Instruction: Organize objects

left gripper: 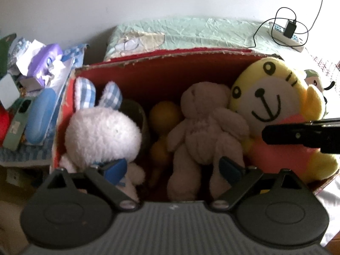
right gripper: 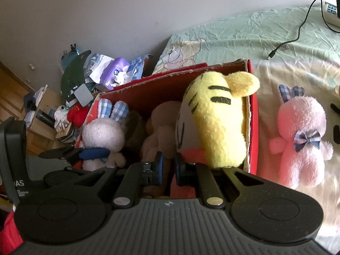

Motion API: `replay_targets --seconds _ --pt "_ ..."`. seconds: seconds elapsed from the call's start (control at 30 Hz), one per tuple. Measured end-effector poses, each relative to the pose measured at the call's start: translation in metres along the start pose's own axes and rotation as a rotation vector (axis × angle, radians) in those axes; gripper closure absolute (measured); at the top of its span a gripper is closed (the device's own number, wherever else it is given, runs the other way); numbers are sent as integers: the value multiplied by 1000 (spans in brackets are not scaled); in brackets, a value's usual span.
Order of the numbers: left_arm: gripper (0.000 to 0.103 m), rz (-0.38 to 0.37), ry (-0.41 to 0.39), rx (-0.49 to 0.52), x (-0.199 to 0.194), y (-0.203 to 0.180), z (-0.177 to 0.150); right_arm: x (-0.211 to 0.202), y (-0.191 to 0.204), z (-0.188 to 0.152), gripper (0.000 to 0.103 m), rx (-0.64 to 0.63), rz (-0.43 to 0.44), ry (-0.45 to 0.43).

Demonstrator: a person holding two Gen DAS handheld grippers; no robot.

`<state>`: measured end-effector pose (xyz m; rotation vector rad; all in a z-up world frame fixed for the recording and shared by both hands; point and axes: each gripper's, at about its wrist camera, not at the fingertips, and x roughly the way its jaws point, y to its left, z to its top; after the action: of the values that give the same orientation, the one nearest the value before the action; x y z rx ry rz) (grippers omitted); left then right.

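Observation:
An open red cardboard box [left gripper: 161, 74] [right gripper: 252, 127] stands on the bed, holding soft toys. A white bunny with blue checked ears [left gripper: 102, 131] [right gripper: 102, 136] sits at its left. A beige bear [left gripper: 204, 127] lies in the middle with a yellow ball [left gripper: 165, 112] behind it. A yellow tiger toy [left gripper: 265, 93] [right gripper: 216, 123] leans on the right wall. My left gripper [left gripper: 172, 166] is open wide over the box's near side, spanning the bear's legs without touching them. My right gripper [right gripper: 169, 166] has its pads nearly together on the tiger's coral shirt. A pink bunny [right gripper: 301, 140] lies outside on the bed.
The green bedsheet [left gripper: 191, 31] runs behind the box, with a power strip [left gripper: 284, 34] and a loose cable [right gripper: 276, 51] on it. Clutter is piled left of the box: a purple tissue pack [left gripper: 46, 61], a blue case [left gripper: 40, 116], papers. Another toy [left gripper: 314, 80] peeks out behind the tiger.

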<state>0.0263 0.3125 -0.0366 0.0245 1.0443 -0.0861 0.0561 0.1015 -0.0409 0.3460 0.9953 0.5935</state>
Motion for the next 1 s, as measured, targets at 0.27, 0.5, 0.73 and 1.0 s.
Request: replay_targets --seconds 0.27,0.5,0.73,1.0 --pt "8 -20 6 6 0 0 -1 2 5 0 91 -19 -21 -5" --pt "8 -38 -11 -20 -1 5 -4 6 7 -1 90 -5 -35 -4" --pt "8 -107 -32 -55 -4 11 2 4 16 -2 86 11 -69 -21" --pt "15 -136 -40 -25 -9 9 5 -5 14 -7 85 66 -30 -46"
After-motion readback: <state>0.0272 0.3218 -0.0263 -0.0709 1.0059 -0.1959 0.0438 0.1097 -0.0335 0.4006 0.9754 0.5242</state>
